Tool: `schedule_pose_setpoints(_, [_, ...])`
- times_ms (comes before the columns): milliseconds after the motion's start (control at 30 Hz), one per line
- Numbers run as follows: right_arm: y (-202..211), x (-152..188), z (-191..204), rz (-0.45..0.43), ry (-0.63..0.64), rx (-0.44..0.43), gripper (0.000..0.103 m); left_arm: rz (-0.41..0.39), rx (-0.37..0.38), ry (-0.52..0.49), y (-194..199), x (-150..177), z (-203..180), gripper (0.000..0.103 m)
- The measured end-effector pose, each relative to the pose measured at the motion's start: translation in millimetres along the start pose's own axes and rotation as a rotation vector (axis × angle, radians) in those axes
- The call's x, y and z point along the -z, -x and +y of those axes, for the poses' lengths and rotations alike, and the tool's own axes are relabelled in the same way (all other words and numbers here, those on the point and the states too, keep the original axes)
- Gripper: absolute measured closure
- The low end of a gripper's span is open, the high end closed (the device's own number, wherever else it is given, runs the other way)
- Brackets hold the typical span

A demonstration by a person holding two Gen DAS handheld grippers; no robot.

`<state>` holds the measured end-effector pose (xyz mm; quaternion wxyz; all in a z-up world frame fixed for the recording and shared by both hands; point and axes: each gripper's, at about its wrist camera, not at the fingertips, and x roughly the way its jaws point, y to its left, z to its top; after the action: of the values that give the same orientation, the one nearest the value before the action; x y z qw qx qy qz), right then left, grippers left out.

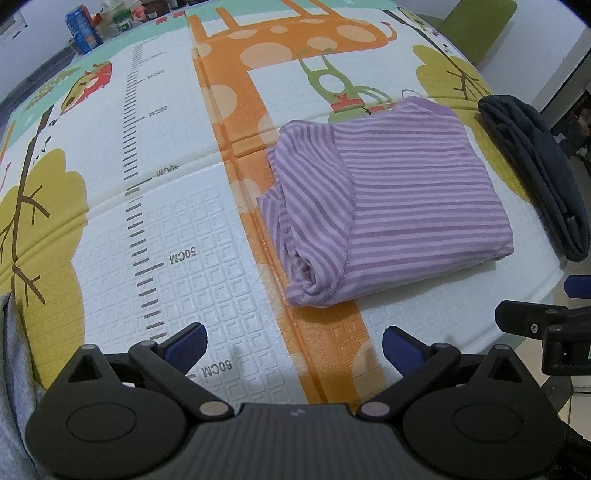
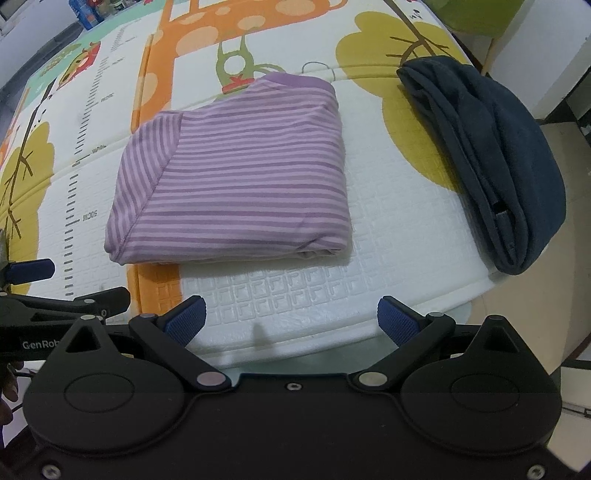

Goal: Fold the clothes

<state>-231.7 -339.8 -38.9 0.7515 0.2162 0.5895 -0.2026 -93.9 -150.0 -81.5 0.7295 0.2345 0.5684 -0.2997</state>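
— What kind of place is this?
— A home, I think. The surface is a foam children's play mat [image 1: 207,236] with an orange giraffe and a height ruler printed on it.
— Anything more?
— Yes: folded clothes on the mat, and bottles and a blue carton [image 1: 82,30] crowded behind it.

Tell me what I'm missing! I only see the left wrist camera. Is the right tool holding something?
Observer: No, the right tool is open, with nothing between its blue pads.
Operator: Is the dark cloth folded all the way?
Observer: The folded dark blue fleece garment shows whole here, layers stacked, its right side at the edge of the cartoon-printed foam play mat.
Operator: And the stripy one's right corner?
Observer: On the folded purple striped shirt, a pale inner layer peeks out at the near right corner.
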Motion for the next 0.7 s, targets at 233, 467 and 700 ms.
schedule_pose_setpoints(233, [-3.0, -0.3, -3.1, 0.010, -0.001, 0.002, 0.004, 0.005, 0.002, 0.001, -1.7, -2.2, -3.1, 0.000])
schedule_pose_setpoints(467, [-5.0, -0.8, -8.2, 0.015, -0.009, -0.001, 0.004, 0.007, 0.003, -0.004, -3.1, -4.0, -8.3, 0.000])
schedule_pose_setpoints(700, [-5.7, -2.4, -9.5, 0.016, -0.008, -0.002, 0.004, 0.006, 0.003, -0.008, -2.6, -5.7, -10.2, 0.000])
